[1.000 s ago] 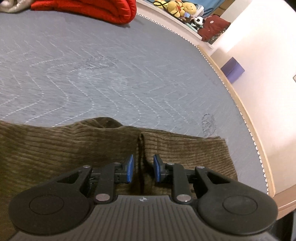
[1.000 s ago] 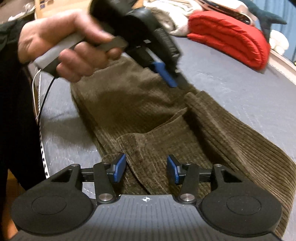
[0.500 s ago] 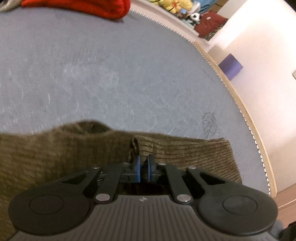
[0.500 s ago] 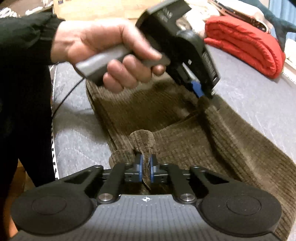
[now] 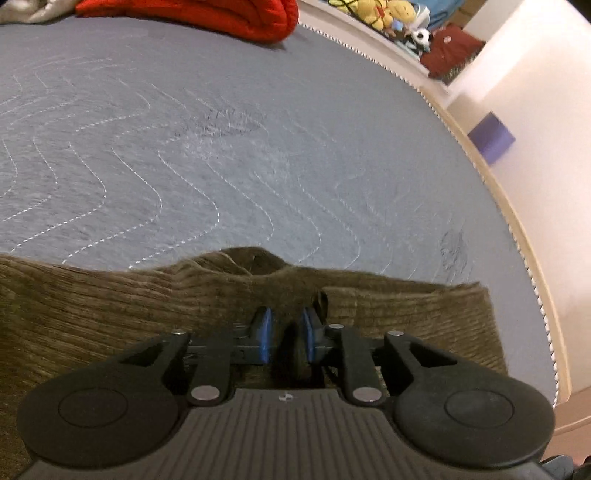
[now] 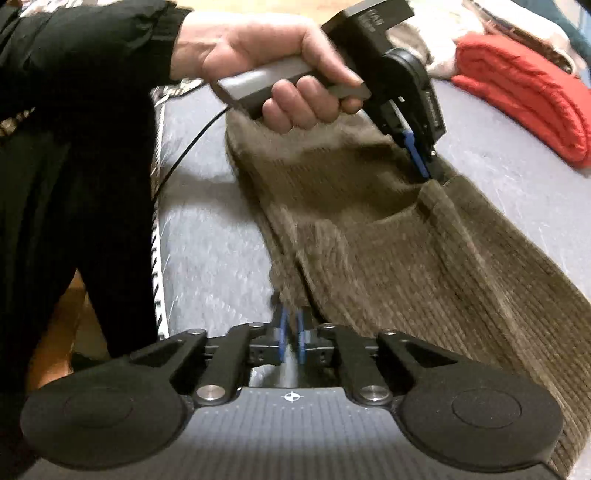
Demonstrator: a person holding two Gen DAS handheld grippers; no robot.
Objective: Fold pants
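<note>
Corduroy, olive-brown and thick-ribbed, makes up the pants (image 6: 424, 266), which lie spread along the near edge of a grey quilted mattress (image 5: 229, 155). By its look the cloth is soft, limp and moderately heavy; it will sag between two holds and needs an edge or hem grip, not a mid-panel pinch. The left gripper (image 5: 286, 334) has just been opening slightly, yet a bunched ridge of cloth sits clamped between its blue pads at the far edge of the pants. The right gripper (image 6: 290, 336) has likewise eased wider, with a raised fold of the near edge caught between its pads. A hand (image 6: 273, 70) carries the left tool. Motion blur obscures the right-hand pinch. The waistband and leg ends run out of frame. A red blanket (image 5: 207, 14) lies well apart.
</note>
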